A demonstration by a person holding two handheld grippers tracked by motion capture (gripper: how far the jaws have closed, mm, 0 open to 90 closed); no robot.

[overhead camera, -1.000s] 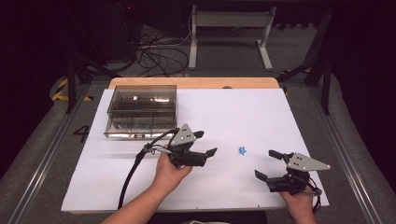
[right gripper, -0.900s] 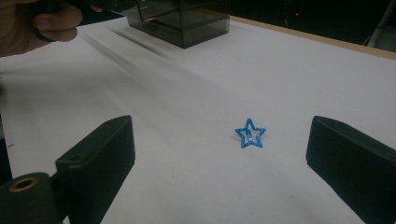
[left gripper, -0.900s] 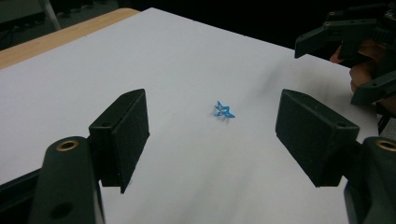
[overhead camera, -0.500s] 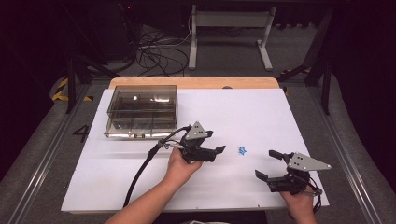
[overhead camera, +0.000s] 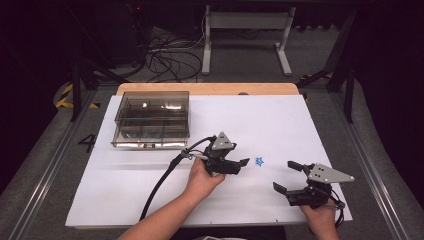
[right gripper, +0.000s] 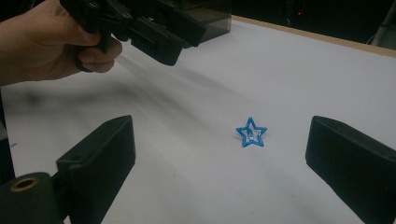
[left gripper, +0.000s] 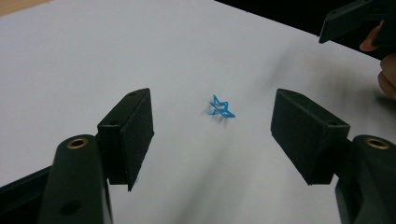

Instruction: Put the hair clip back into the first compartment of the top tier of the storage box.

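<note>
High view: left tool (overhead camera: pixel 243 163) is held open, jaws just narrowing, beside the star (overhead camera: pixel 260 161); right tool (overhead camera: pixel 289 176) is held open.

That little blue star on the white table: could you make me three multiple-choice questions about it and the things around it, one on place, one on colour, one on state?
1. Where does the blue star lie?
A. Inside the clear box
B. On the white table sheet, between the two hand-held grippers
C. On the floor

2. What colour is the compartment box?
A. Smoky transparent grey
B. Red
C. Yellow

3. How do the jaws of the left hand-held gripper stand?
A. Clamped on the star
B. Clamped on the box
C. Apart, with the star ahead of them, untouched

Answers: 1 B, the high view shows it on the sheet with the right hand-held gripper on its other side; 2 A, its dividers show through; 3 C, the left gripper view shows bare sheet around the star.
</note>
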